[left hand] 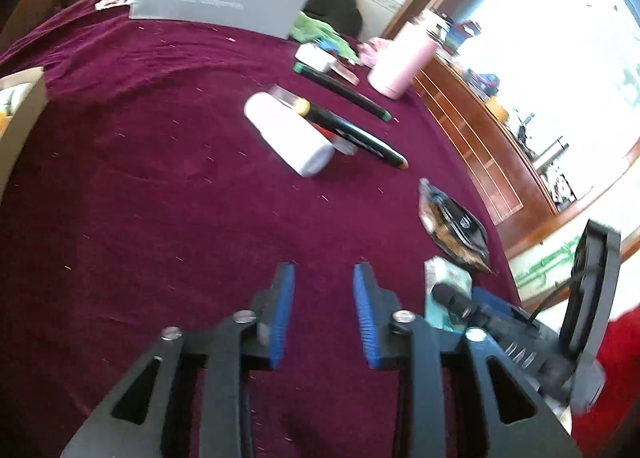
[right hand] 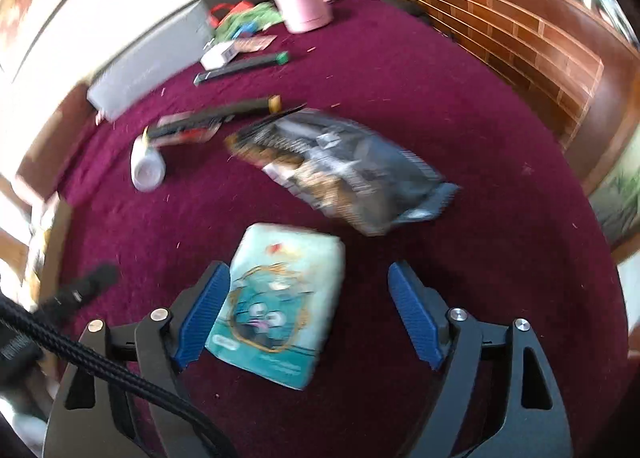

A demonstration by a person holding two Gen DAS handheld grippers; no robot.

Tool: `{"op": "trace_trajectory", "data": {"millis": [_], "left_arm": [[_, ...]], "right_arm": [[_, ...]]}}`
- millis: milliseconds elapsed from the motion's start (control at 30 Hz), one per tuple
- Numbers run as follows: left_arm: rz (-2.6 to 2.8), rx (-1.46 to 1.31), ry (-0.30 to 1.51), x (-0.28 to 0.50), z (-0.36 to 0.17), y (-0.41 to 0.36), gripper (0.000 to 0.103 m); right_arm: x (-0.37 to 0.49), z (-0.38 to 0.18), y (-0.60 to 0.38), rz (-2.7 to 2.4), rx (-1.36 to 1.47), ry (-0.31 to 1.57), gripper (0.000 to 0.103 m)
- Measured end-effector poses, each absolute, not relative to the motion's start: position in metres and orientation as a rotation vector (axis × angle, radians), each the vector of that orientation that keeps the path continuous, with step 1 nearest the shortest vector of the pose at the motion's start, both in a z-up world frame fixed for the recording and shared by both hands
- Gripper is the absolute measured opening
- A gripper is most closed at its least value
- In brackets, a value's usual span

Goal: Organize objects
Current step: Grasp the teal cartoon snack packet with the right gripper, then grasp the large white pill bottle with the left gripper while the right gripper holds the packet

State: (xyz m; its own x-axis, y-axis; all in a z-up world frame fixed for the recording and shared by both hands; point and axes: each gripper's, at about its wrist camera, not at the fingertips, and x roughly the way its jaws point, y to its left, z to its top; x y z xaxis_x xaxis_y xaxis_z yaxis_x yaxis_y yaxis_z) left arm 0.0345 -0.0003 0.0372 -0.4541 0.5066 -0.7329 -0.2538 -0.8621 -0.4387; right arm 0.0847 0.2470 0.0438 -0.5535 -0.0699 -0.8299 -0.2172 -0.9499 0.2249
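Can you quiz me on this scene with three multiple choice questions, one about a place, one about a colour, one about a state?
1. Where is the tissue pack?
A. Between the open fingers of the right gripper
B. Inside the cardboard box
C. On top of the pink bottle

2. What colour is the cloth?
A. Green
B. Maroon
C. Grey

3. How does the white bottle sit?
A. Upright
B. Held in the left gripper
C. Lying on its side

Answers: 1 A, the right wrist view shows the pack lying between the spread blue pads. 2 B, the cloth is dark red in both views. 3 C, it lies flat on the cloth, with the left gripper open and holding nothing.
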Motion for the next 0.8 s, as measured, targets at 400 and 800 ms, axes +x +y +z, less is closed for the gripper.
{"op": "trace_trajectory", "data": {"millis": [400, 800], "left_arm": [[2.367, -1.353, -0.514, -0.006, 0.039, -0.018, 0.041], [2.578, -1.391, -0.299, -0.079, 0.037, 0.032, 0.055]], "right_arm": [[0.086, 0.042, 0.218, 2.752, -1.385, 0.223, 0.046], [0.074, 0.038, 0.242, 2.849, -1.349, 0.592, 0.050]]}}
